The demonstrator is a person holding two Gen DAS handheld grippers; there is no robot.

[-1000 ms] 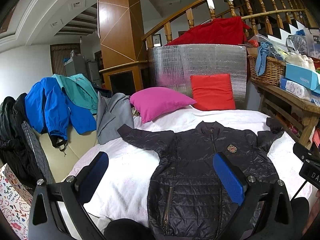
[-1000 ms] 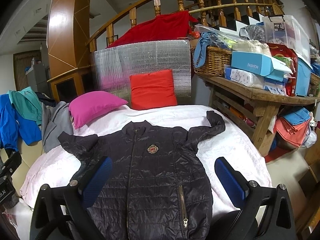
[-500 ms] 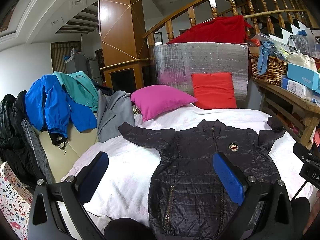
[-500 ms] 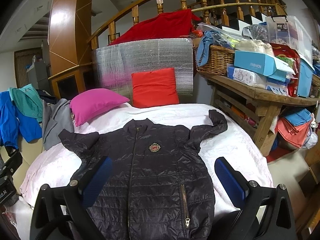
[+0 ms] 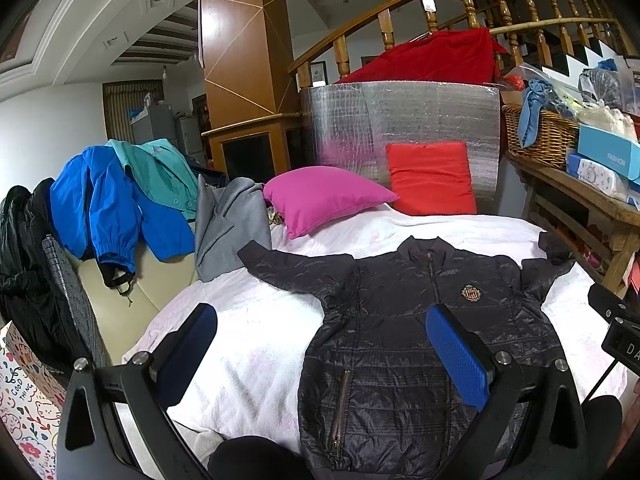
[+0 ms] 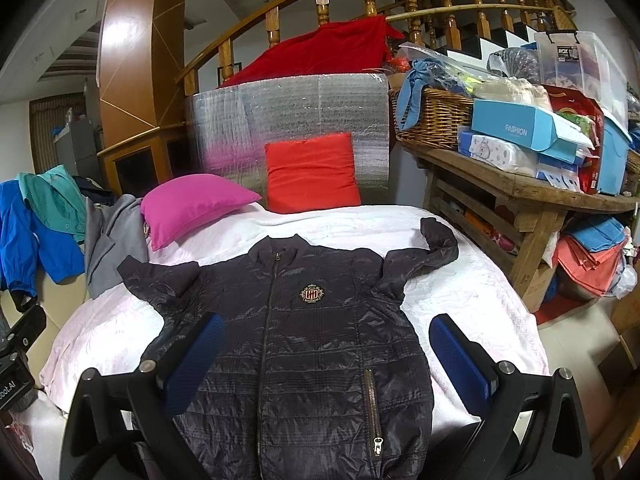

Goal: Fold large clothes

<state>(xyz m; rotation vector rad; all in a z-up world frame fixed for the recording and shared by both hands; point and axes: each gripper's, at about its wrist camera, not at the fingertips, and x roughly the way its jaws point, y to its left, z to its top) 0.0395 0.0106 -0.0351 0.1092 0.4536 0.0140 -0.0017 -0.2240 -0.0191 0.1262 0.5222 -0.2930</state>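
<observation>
A dark quilted jacket [image 5: 404, 336] [image 6: 304, 344] lies flat and zipped, front up, on the white bedspread [image 5: 248, 336] [image 6: 472, 276], both sleeves spread outwards. It has a red crest badge [image 6: 311, 293] on the chest. My left gripper [image 5: 320, 328] hovers open above the jacket's left hem side, its right blue pad over the body and its left pad over bare bedspread. Over the jacket's lower body my right gripper [image 6: 326, 338] stands open too. Neither holds anything.
A pink pillow [image 5: 324, 196] and a red cushion [image 5: 430, 178] sit at the head of the bed. Blue, teal and grey garments [image 5: 120, 196] hang over a sofa on the left. A wooden bench [image 6: 516, 196] with a wicker basket and boxes stands to the right.
Both views have shifted slightly; the jacket sits a little lower and farther right in the left wrist view. The jacket itself has not moved and both grippers stay open.
</observation>
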